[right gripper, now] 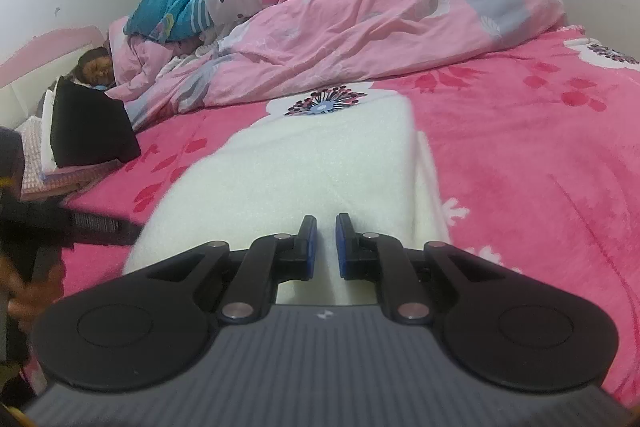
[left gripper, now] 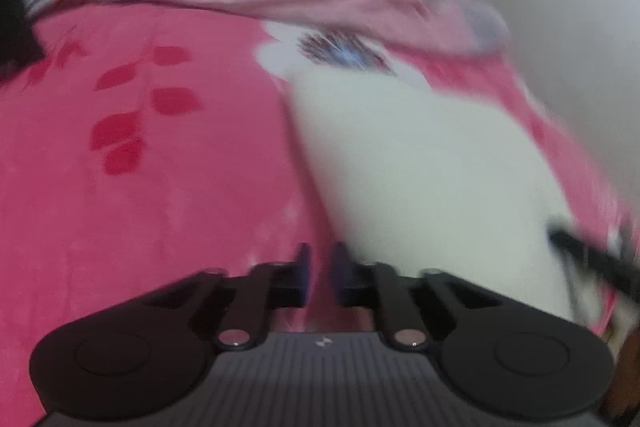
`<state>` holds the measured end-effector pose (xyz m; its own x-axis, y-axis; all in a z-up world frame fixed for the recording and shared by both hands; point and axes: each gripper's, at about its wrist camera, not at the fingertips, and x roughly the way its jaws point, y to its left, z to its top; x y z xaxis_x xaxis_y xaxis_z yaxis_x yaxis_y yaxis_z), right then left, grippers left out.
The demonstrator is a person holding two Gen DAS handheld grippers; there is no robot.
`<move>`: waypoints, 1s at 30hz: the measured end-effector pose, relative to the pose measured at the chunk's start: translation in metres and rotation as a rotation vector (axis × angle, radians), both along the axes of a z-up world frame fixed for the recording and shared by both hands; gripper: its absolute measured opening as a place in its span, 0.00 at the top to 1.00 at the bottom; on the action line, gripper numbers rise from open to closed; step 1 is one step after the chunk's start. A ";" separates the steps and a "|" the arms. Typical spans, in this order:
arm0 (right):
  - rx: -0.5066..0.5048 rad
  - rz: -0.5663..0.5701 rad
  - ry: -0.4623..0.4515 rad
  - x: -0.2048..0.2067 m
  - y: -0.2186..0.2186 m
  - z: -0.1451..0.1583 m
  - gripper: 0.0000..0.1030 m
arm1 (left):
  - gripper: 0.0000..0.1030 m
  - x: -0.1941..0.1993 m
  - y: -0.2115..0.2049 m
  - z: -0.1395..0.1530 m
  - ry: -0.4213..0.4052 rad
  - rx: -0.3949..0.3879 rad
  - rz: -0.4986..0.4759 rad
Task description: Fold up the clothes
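- The white fleece garment (right gripper: 320,163) lay flat on the pink bedspread (right gripper: 540,163), already narrowed lengthwise.
- Right gripper (right gripper: 323,243) pinched its near edge; left gripper (left gripper: 320,267) was clenched empty beside it.
- Next, probably: lift the near end and carry it toward the far end.

Home bedroom, pink blanket (right gripper: 520,167), rumpled duvet (right gripper: 360,39)

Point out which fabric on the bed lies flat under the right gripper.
The white fleece cloth, flat beneath the right gripper; the pink quilt is bunched behind it.
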<state>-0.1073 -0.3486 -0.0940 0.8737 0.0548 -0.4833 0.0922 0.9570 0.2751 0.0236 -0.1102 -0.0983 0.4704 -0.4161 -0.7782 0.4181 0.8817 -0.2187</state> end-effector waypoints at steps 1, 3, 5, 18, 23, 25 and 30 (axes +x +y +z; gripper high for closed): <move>0.002 0.001 -0.001 0.000 -0.001 0.000 0.92 | 1.00 -0.008 -0.001 -0.001 0.005 0.018 -0.014; 0.004 0.001 -0.006 -0.001 -0.001 -0.002 0.92 | 1.00 -0.022 0.000 -0.001 0.028 0.041 -0.042; 0.001 0.001 -0.007 0.000 0.000 -0.002 0.92 | 1.00 -0.035 0.001 -0.001 0.065 0.042 -0.078; -0.006 -0.002 0.004 0.000 0.004 0.001 0.92 | 0.75 0.045 0.051 0.019 0.048 -0.148 0.019; -0.002 -0.015 0.014 0.002 0.005 0.003 0.92 | 0.75 0.122 0.028 0.008 0.032 -0.157 0.045; 0.002 -0.018 0.017 0.003 0.005 0.003 0.92 | 0.76 0.140 0.016 0.004 0.031 -0.157 0.046; 0.017 -0.020 0.017 0.004 0.004 0.004 0.92 | 0.78 0.122 -0.004 0.005 0.036 -0.129 -0.030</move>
<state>-0.1034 -0.3448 -0.0904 0.8662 0.0460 -0.4975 0.1156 0.9502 0.2893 0.1453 -0.1138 -0.0929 0.4293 -0.5273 -0.7332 0.4334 0.8325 -0.3450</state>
